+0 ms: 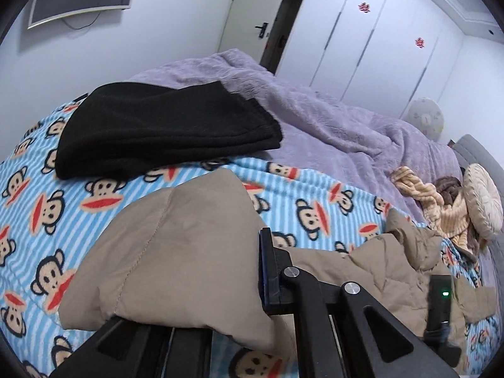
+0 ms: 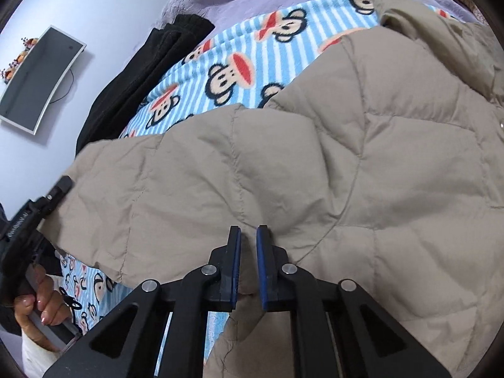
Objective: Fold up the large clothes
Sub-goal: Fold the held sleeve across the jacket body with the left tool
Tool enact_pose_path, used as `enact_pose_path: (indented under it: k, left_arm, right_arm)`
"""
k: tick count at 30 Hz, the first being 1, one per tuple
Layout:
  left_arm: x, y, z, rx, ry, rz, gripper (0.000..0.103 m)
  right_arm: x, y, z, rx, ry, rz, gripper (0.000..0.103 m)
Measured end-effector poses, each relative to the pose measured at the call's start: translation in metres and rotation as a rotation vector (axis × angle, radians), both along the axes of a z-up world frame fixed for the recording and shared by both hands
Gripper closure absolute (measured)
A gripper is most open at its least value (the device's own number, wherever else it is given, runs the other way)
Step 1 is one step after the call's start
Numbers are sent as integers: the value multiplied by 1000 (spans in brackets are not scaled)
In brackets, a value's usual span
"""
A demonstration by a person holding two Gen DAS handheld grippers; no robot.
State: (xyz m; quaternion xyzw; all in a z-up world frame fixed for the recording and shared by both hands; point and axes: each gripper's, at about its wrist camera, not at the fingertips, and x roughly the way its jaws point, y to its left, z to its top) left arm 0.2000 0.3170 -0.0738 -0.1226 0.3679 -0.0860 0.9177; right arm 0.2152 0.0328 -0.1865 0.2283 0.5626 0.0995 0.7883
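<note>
A beige quilted jacket (image 2: 362, 163) lies on a bed covered by a blue striped monkey-print blanket (image 2: 252, 47). My right gripper (image 2: 249, 252) is shut on a fold of the jacket's near edge, jaws nearly together with fabric pinched between them. My left gripper (image 1: 220, 271) holds the jacket's sleeve end (image 1: 176, 252); the cloth drapes over and hides the left finger, only the right finger (image 1: 267, 267) shows. The left gripper also shows at the left edge of the right wrist view (image 2: 47, 201), held by a hand at the jacket's corner.
A folded black garment (image 1: 163, 126) lies farther back on the blanket. A purple blanket (image 1: 330, 119) is bunched behind it. A striped yellow cloth (image 1: 441, 201) and a round cushion (image 1: 482, 201) sit at the right. White wardrobe doors (image 1: 378, 41) and a door stand behind.
</note>
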Motion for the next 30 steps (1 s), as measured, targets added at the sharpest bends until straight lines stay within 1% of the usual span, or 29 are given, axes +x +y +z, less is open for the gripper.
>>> enact_pose_path:
  k: [4,7,11,14,17,20,22,24,26,30]
  left_arm:
    - [-4,-53,23,2,-51,-127,93]
    - [-9,-101,38,0,-81,-220,93]
    - [-23,-180,54,14,-101,-331,93]
    - [-31,-247,53,-7,-72,-447,93]
    - [-40,-314,32,22,-25,-518,93]
    - [-47,-369,-8,89,68,-559,93]
    - [-54,-391,-42,157,143,-577,93]
    - [-61,-403,-66,219,183,-587,93]
    - [-67,-405,-85,257,215,-585,93]
    - [-71,-407,-94,305,219,-580,93]
  right_arm:
    - [1,5,-21,0,57,-10,92]
    - [-2,2,-27,20,63,-3,92]
    - [-16,-21,-18,109,55,-9,92]
    - [-43,-62,-3,122,34,-51,92]
    - [-74,-112,14,63,18,-104,92]
    - [-105,-168,27,-7,21,-162,92]
    - [-124,-199,31,-48,33,-195,92]
    - [-141,-229,30,-84,53,-228,92]
    - [-155,-251,25,-100,74,-262,92]
    - [-173,-277,10,-71,99,-314,92]
